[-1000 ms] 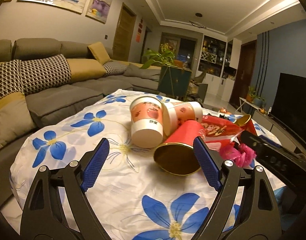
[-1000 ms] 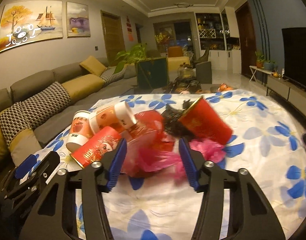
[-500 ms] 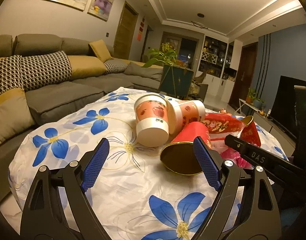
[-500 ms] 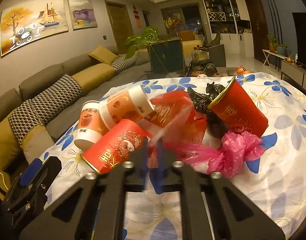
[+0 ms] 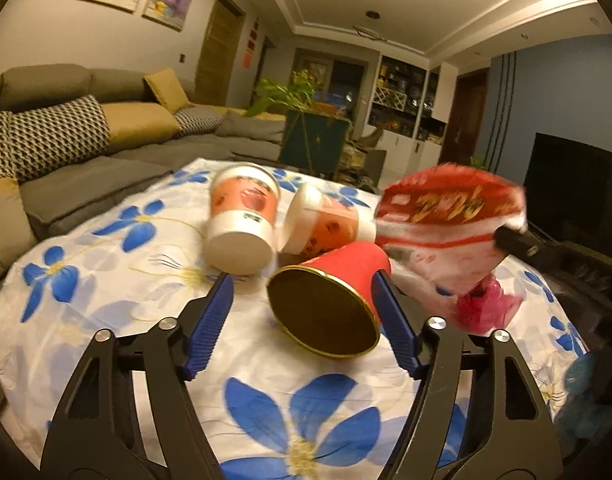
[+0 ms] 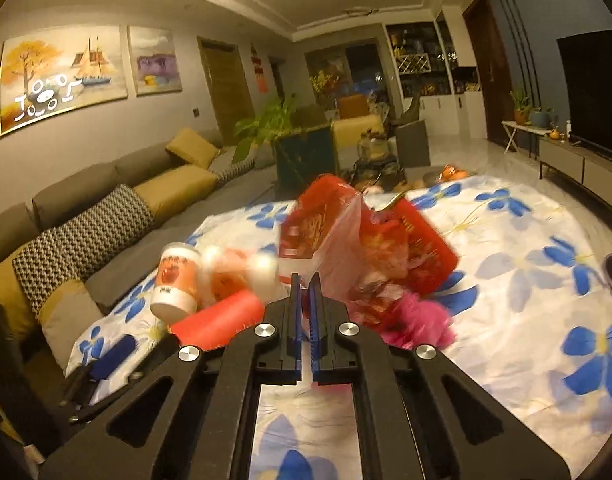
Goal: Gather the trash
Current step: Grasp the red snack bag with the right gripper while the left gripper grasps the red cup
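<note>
My right gripper (image 6: 304,280) is shut on a red and white snack bag (image 6: 325,228), which hangs lifted above the floral tablecloth (image 6: 525,264). The same snack bag (image 5: 445,220) appears raised at the right of the left wrist view, held by the right gripper (image 5: 505,236). A red cup with a gold rim (image 5: 329,300) lies on its side between the fingers of my open left gripper (image 5: 304,300). Two orange-and-white paper cups (image 5: 242,220) lie behind it. A pink plastic wad (image 5: 485,308) lies under the bag. Another red cup (image 6: 421,248) lies behind the bag.
The tablecloth (image 5: 106,280) covers a round table. A grey sofa (image 5: 86,140) with yellow and patterned cushions runs along the left. A dark television (image 5: 577,192) stands at the right. A green planter (image 6: 302,156) stands beyond the table.
My right gripper closed on the snack bag and lifted it off the pile. My left gripper moved forward around the red cup and stayed open.
</note>
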Available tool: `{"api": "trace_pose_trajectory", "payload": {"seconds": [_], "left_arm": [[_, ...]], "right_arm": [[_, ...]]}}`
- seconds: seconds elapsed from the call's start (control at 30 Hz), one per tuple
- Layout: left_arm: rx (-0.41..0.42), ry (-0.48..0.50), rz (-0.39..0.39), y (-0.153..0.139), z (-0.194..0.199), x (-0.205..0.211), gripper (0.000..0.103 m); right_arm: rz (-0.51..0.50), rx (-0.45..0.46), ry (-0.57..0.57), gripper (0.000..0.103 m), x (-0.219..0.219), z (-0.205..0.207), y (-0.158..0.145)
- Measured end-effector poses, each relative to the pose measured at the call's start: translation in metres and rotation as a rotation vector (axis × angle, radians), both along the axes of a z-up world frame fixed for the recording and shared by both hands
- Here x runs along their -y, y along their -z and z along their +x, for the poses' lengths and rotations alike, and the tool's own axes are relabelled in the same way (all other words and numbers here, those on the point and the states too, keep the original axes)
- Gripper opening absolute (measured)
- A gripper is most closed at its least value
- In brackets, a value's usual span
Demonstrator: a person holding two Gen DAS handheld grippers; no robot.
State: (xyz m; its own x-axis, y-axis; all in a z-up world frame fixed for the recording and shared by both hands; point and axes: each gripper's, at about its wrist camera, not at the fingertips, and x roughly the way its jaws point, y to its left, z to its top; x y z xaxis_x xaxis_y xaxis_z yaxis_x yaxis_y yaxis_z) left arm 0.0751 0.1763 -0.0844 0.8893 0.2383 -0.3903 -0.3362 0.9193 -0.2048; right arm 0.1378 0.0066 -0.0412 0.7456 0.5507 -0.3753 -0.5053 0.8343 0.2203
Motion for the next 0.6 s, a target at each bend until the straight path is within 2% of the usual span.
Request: {"api": "trace_pose_trajectory", "payload": {"seconds": [0.2,0.37,0.6], "left_arm": [[-0.046,0.053,-0.011,0.006,0.017,0.011,0.058],[-0.059,0.090,-0.035,0.007,0.023,0.014,0.054],[-0.071,0.123,-0.067,0.009,0.034,0.012,0.029]], "right_arm": [[0.045,0.047,0.024,0.004,0.024,-0.012,-0.014],[0.086,0.063,0.055,0.004,0.045,-0.016,-0.023],[0.098,0.080,0.101,0.004,0.068,-0.019,-0.026]]}}
